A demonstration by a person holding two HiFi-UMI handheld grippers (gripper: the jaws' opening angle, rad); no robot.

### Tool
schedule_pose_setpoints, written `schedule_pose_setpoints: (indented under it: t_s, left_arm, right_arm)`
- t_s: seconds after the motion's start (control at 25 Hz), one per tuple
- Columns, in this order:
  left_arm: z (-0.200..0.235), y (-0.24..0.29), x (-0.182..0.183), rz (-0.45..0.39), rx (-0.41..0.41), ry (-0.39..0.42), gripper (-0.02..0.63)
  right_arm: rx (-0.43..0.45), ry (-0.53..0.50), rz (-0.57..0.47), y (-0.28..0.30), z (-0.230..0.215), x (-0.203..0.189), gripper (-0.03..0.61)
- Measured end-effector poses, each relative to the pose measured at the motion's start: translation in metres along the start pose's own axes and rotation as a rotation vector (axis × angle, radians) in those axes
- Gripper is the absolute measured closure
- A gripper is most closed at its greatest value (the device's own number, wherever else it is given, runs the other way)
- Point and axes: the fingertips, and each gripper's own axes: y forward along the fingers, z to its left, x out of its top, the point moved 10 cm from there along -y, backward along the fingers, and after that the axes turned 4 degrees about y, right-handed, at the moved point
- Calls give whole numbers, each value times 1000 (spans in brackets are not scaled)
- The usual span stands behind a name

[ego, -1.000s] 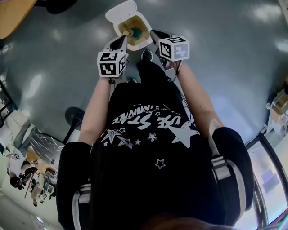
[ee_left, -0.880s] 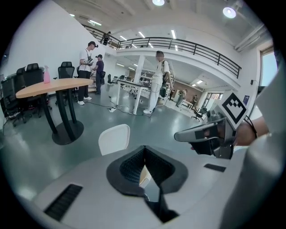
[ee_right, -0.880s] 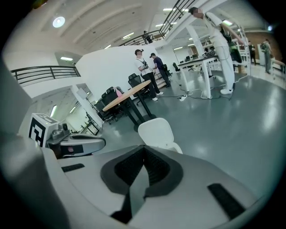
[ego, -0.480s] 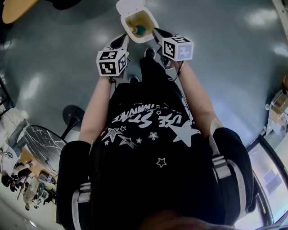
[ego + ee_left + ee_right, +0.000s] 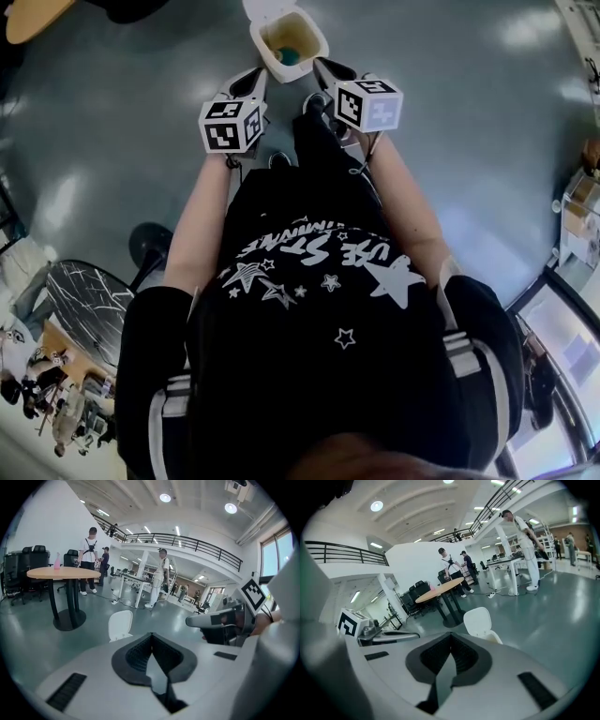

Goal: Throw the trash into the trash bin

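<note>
Trash bin (image 5: pixel 322 44), lid (image 5: pixel 120 624) flipped open, just ahead of both grippers, teal trash (image 5: pixel 289 56) lying inside. Left gripper (image 5: pixel 151 639) and right gripper (image 5: pixel 451 640) pressed shut, empty. Risked tipping the bin if swung low nearby

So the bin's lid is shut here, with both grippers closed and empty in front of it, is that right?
Not quite: the lid is open, not shut. The head view shows the trash bin with its lid up and a teal item inside. The rest holds: the left gripper and right gripper are closed and empty.
</note>
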Motion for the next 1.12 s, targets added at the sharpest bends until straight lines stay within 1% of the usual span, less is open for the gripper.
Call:
schedule_pose_setpoints:
  t_s: [0.08, 0.2, 0.36, 0.48, 0.6, 0.84, 1.12]
  left_arm:
    - [-3, -5, 0, -16, 0, -9, 603]
    - [-16, -10, 4, -35, 3, -2, 603]
    - [-31, -17, 10, -59, 17, 12, 603]
    - [-45, -23, 15, -82, 42, -14, 603]
    - [-66, -26, 17, -97, 48, -28, 603]
    - [-99, -33, 11, -118, 60, -51, 603]
    - [-117, -45, -2, -124, 77, -53, 603]
  right_arm:
    - [5, -13, -13, -9, 7, 0, 572]
    - [15, -32, -24, -24, 7, 1, 572]
    - [20, -61, -8, -41, 4, 7, 572]
    - [48, -90, -4, -55, 2, 13, 572]
    - [75, -114, 8, -72, -2, 16, 572]
    - [108, -139, 42, -89, -13, -1, 572]
    - [122, -161, 69, -109, -10, -18, 572]
